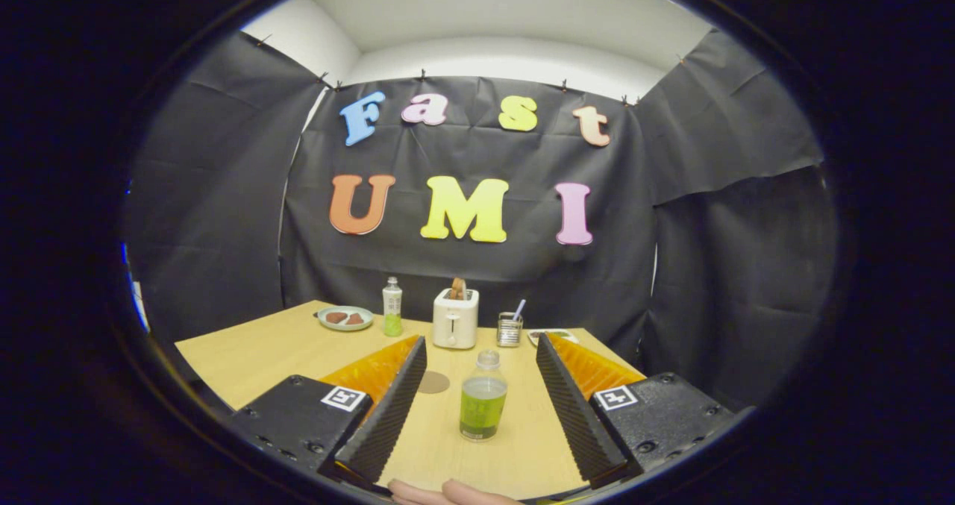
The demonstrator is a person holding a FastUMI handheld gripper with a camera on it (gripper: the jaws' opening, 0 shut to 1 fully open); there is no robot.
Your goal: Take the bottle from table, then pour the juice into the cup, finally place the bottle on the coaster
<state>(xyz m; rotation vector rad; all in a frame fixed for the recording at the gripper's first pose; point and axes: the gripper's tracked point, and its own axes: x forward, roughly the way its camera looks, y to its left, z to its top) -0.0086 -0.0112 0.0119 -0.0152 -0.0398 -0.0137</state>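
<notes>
Two fingers of the gripper (481,408) spread wide apart, clamping nothing, bottle (482,406) upright on the table (246,356) between them and untouched, coaster (433,382) just past the left finger, cup (509,330) farther back beside the toaster (455,318); grasping, pouring, placing all left.
</notes>
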